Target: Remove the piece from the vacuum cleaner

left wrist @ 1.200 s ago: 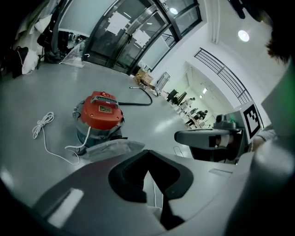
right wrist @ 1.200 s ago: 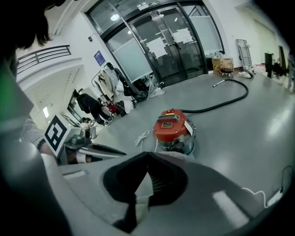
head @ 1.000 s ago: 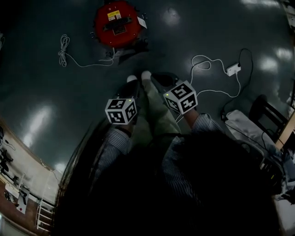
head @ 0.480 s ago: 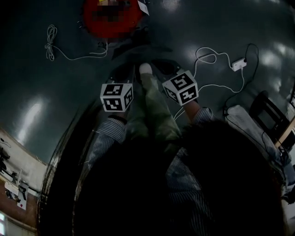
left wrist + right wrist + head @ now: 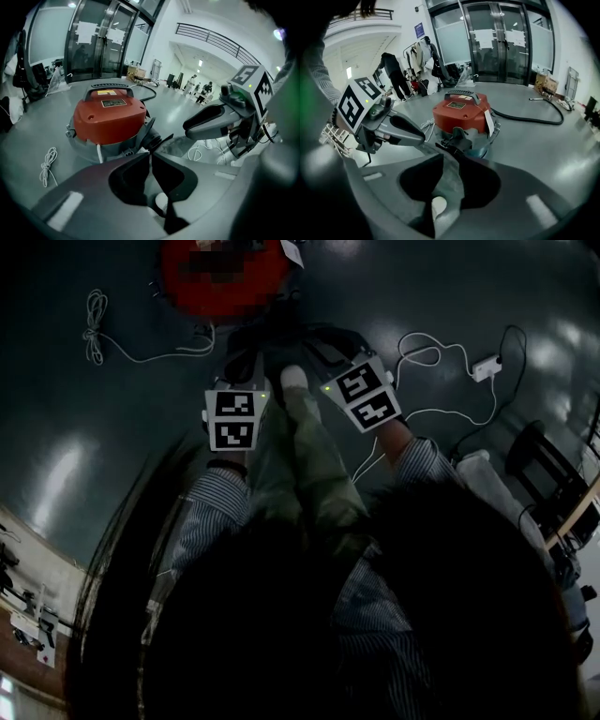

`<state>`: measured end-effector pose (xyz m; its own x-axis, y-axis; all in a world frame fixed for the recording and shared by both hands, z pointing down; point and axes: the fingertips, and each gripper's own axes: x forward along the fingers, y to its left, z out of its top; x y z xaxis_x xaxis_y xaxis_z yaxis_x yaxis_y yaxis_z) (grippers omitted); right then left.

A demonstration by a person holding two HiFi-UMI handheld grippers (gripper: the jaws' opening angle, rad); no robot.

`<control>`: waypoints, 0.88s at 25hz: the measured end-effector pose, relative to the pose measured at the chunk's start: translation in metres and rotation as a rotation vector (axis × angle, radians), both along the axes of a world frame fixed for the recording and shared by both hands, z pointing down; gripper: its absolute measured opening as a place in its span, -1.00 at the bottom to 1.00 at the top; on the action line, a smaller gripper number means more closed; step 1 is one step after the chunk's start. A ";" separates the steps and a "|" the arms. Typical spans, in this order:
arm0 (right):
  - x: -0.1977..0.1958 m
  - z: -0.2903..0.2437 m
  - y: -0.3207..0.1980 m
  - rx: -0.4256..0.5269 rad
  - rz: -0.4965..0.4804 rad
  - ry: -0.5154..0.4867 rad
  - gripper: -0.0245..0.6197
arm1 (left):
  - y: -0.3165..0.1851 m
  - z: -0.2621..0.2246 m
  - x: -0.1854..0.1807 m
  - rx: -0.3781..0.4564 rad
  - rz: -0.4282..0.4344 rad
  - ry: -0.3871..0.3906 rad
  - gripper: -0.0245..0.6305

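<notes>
Standing on the dark floor, the red vacuum cleaner (image 5: pixel 178 287) carries a black piece (image 5: pixel 457 137) on its near side, still attached. Just short of it, the left gripper (image 5: pixel 151 153) has its jaws pressed together on nothing. The right gripper (image 5: pixel 451 153) has just been opening its jaws, with nothing held between them. The person's shoe (image 5: pixel 293 379) and trouser leg (image 5: pixel 314 465) lie between the grippers, before the vacuum cleaner. A coiled white cord (image 5: pixel 94 329) lies left of it, and a black hose (image 5: pixel 529 118) trails off to its right.

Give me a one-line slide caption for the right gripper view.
Right gripper, empty jaws just opening, pointed at the round red vacuum cleaner on the grey floor.
</notes>
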<state>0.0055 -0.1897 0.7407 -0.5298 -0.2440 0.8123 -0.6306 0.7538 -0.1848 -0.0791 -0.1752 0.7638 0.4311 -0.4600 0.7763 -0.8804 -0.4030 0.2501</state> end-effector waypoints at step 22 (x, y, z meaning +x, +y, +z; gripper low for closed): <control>0.007 0.045 -0.002 -0.022 -0.264 0.230 -0.78 | 0.010 0.040 0.014 -0.101 0.323 -0.152 -0.71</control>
<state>0.0129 -0.1913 0.7859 -0.3743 -0.1037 0.9215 -0.4412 0.8940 -0.0786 -0.0646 -0.1649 0.8039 0.4182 -0.2373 0.8768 -0.7421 -0.6459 0.1791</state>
